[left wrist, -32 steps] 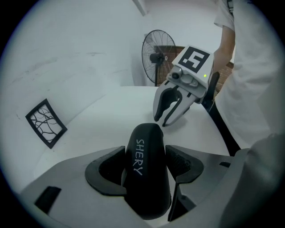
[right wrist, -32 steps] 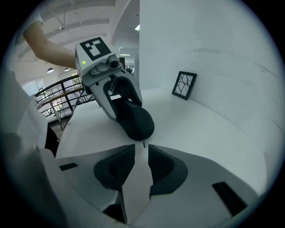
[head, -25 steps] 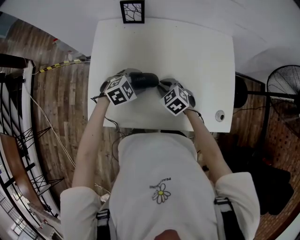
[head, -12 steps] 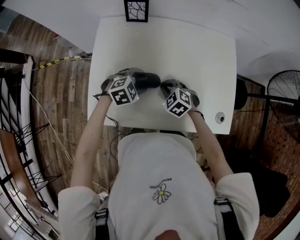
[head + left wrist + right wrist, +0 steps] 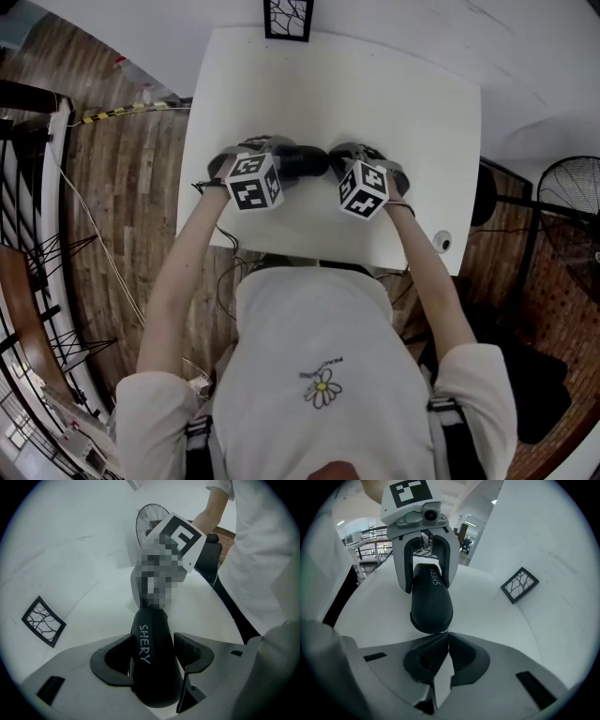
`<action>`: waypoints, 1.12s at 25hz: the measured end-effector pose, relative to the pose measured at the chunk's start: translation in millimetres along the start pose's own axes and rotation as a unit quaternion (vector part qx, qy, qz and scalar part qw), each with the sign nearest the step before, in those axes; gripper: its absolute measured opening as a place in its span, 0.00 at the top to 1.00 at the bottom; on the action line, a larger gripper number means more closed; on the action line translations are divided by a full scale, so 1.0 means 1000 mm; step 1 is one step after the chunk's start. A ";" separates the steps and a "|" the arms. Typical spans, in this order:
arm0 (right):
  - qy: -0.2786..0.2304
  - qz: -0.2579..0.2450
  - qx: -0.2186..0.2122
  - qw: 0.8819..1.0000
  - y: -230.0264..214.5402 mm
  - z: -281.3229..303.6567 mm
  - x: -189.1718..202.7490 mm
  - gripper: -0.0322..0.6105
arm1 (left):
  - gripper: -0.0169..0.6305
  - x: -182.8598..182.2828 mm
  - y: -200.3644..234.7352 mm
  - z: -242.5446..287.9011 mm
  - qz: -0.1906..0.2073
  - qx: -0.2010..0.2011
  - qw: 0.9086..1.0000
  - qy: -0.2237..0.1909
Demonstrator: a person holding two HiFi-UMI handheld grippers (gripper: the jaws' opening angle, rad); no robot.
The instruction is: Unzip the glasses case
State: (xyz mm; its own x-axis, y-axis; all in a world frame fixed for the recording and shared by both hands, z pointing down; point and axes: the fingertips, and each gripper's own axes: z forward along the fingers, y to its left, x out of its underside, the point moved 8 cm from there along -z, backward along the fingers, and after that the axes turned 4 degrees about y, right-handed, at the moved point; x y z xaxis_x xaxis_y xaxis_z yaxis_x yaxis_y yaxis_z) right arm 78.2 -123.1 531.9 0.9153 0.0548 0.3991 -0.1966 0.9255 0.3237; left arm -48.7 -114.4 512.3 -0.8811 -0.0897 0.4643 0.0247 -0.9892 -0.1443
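A black glasses case (image 5: pixel 305 161) lies on the white table (image 5: pixel 394 94) between my two grippers. My left gripper (image 5: pixel 281 155) is shut on the case's left end. In the left gripper view the case (image 5: pixel 154 663) sits between the jaws of the left gripper (image 5: pixel 152 656), with both pads pressed against its sides. My right gripper (image 5: pixel 333 157) is at the case's other end. In the right gripper view the right gripper (image 5: pixel 446 634) has its jaws together at the rounded end of the case (image 5: pixel 431 604), pinching a small zipper pull (image 5: pixel 442 631).
A black-framed card (image 5: pixel 287 19) stands at the table's far edge. A small round object (image 5: pixel 442 241) sits near the front right corner. A floor fan (image 5: pixel 572 202) stands off to the right. My body is against the near table edge.
The right gripper has rolled and come in against the case's right end. The left gripper has kept its hold in the same place.
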 end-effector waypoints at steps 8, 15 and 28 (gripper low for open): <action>0.008 0.066 0.052 0.996 -0.015 -0.007 0.007 0.94 | 0.54 -0.009 0.021 -0.006 -0.059 -0.053 0.996 -0.036; 0.013 0.211 0.119 0.970 -0.003 -0.021 0.021 0.94 | 0.58 -0.049 0.040 -0.026 -0.113 -0.112 0.985 -0.070; -0.015 0.185 0.049 0.981 0.047 -0.020 -0.023 0.94 | 0.73 -0.041 -0.008 -0.015 -0.252 -0.155 0.955 0.022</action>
State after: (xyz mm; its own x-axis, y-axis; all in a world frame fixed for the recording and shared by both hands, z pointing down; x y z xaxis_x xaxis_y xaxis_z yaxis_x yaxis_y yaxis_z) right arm 55.2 -73.6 520.6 0.7649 0.3677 0.5290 -0.5471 0.8042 0.2321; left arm -19.9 -101.4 481.8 -0.7634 0.3995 0.5075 -0.5421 -0.8235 -0.1673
